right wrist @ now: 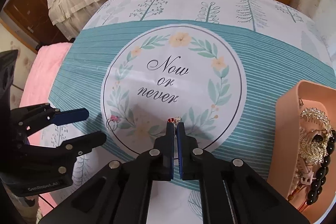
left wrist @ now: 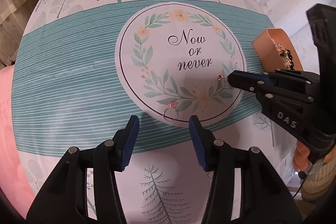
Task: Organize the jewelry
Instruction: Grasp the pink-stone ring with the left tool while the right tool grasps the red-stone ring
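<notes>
From the left wrist, the left gripper [left wrist: 163,125] hangs with jaws spread just short of the pink-stoned ring [left wrist: 170,112] lying on the near rim of the tablecloth's [left wrist: 63,81] printed circle. From the right wrist, the right gripper [right wrist: 176,127] has its jaws pressed together, pinching the red-stoned ring [right wrist: 172,120] near that rim, and the pink tray [right wrist: 287,119] of jewelry sits at the cloth's right edge.

hidden: red-stone ring [right wrist: 172,120] band inside right gripper [right wrist: 176,126] | cut off: pink tray [right wrist: 287,119] at right edge
</notes>
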`<state>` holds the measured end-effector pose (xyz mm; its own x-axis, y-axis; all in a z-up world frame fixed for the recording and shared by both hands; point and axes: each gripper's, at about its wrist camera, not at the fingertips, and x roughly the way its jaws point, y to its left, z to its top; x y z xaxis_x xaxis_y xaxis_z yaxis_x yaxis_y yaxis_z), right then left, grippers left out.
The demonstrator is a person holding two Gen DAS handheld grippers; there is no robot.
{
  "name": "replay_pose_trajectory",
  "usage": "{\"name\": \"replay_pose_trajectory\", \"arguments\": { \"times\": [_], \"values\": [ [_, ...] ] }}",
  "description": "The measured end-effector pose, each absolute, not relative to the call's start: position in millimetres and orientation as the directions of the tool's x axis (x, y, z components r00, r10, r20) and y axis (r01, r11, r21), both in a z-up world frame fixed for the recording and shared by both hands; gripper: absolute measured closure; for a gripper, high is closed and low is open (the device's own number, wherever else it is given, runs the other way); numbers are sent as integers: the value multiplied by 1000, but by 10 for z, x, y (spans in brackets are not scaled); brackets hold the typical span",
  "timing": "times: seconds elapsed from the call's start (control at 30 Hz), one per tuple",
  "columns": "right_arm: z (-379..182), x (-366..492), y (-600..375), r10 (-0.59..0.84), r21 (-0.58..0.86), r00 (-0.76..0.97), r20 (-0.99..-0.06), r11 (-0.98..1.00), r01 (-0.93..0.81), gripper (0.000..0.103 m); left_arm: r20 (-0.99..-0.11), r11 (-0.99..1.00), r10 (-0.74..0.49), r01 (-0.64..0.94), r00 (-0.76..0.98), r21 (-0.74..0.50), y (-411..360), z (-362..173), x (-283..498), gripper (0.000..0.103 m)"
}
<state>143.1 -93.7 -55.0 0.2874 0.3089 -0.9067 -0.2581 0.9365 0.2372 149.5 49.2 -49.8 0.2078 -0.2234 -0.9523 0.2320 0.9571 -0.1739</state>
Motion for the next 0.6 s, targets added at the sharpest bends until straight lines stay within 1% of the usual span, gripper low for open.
{"name": "replay_pose_trajectory", "arguments": {
  "times": [0.13,0.4,0.6],
  "values": [
    [-480,1418,-1020,322,258,302,-897,937,-234,100,-960,960,-208,226,188,-164,414,-534,1547,57],
    [-439,1403,-1170,341,288,309,-888,935,-207,100,-964,964,-170,240,205,-118,247,-550,1593,57],
    [-427,1387,-1205,361,308,290,-886,927,-214,100,-968,962,-158,253,193,-107,168,-592,1597,57]
  ]
}}
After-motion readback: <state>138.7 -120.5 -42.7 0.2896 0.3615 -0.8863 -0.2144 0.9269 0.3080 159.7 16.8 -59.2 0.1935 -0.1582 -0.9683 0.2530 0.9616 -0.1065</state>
